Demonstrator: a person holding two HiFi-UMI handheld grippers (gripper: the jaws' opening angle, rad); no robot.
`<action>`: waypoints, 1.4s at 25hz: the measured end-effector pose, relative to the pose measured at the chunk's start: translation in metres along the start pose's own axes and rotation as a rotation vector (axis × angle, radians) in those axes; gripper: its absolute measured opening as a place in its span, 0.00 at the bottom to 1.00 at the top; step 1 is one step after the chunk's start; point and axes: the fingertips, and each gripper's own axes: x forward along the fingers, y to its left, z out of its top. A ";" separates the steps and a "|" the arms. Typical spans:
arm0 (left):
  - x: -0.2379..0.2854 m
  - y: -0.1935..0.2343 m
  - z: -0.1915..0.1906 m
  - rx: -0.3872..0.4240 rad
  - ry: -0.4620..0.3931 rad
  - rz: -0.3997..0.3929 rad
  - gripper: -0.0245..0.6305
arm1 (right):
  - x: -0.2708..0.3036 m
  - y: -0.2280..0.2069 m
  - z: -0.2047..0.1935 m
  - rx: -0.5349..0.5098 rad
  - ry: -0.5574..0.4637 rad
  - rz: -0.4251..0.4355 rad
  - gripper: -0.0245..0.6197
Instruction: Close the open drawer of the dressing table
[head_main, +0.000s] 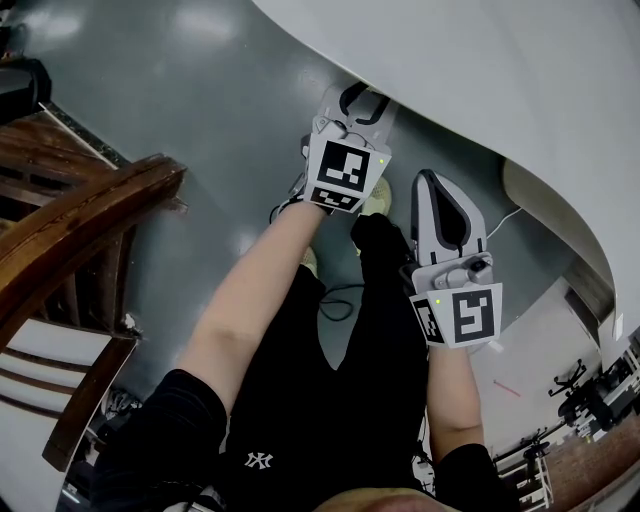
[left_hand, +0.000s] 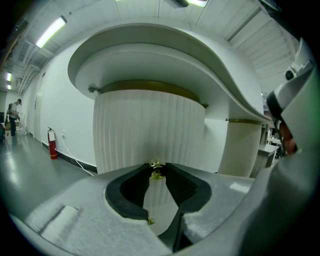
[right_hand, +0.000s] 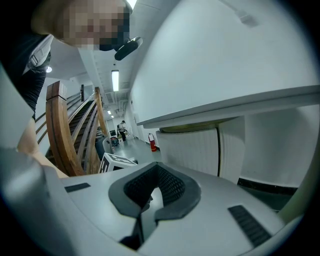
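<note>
- Drawer (left_hand: 150, 130): ribbed white curved front under the gold trim, tucked below the bench (head_main: 480, 70) overhang. How far out it stands can't be told from these views.
- Knob (left_hand: 156, 173): small and gold, on the drawer front, right at the left fingertips. It is the only grab point on that smooth front, so it likely serves as the handle for guiding the push.
- Left gripper (left_hand: 156, 168): fingers pinched narrow on the knob. In the head view it reaches forward under the bench edge, arm stretched out, lined up square to the front so a push should go straight in.
- Right gripper (right_hand: 154, 172): fingers together, nothing between them. It hangs back, nearer the body and just beside the left one, apparently idle since one gripper is enough here.
- Person stands close to the bench, legs and grey floor (head_main: 200, 80) below.
- Wooden chair (head_main: 80, 230): off to the person's left, well apart from the drawer, out of the path.
</note>
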 end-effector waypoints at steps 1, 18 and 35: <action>0.003 0.000 0.002 0.001 -0.003 0.000 0.20 | 0.000 -0.002 0.000 0.000 -0.001 0.000 0.06; 0.012 0.003 0.009 0.006 -0.028 0.005 0.20 | -0.005 -0.011 0.000 0.014 -0.003 0.000 0.06; -0.091 -0.019 0.054 -0.019 0.038 -0.014 0.13 | -0.032 0.029 0.053 0.068 -0.009 0.001 0.06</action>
